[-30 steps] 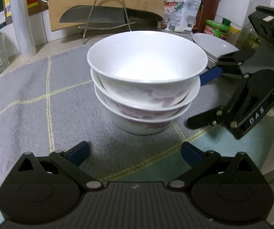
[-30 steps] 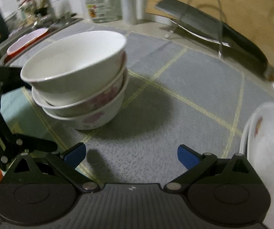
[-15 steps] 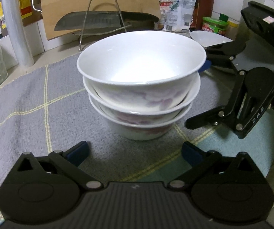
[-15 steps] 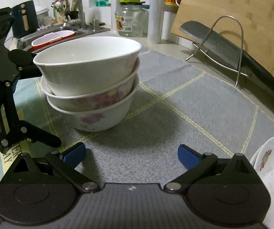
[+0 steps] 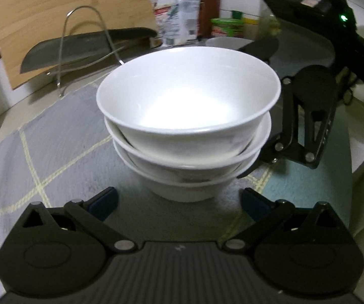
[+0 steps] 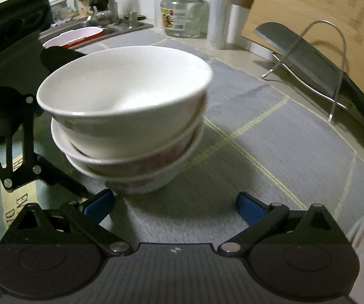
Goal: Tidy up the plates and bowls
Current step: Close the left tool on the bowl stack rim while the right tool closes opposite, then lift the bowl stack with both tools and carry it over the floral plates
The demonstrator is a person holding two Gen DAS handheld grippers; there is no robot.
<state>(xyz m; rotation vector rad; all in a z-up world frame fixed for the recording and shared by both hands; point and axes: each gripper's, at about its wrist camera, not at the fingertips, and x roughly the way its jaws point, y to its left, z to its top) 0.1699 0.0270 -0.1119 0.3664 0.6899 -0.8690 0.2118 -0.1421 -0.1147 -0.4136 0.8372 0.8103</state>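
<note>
Three nested bowls (image 5: 187, 126) stand on the grey mat (image 5: 55, 152), near its front edge. The left gripper (image 5: 179, 202) and right gripper (image 6: 174, 202) flank the stack, jaws spread wide, holding nothing.

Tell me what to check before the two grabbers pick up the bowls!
1. Left gripper jaws open wide: ok.
2. Right gripper jaws open wide: ok.
3. Bowl stack is three bowls nested, resting on the grey mat: ok.
4. Top bowl level: not ok, it looks slightly tilted.
5. Fingers touching the stack yet: no, both are short of it.
6. Cleaver on its wire rack is away from the stack: ok.
</note>
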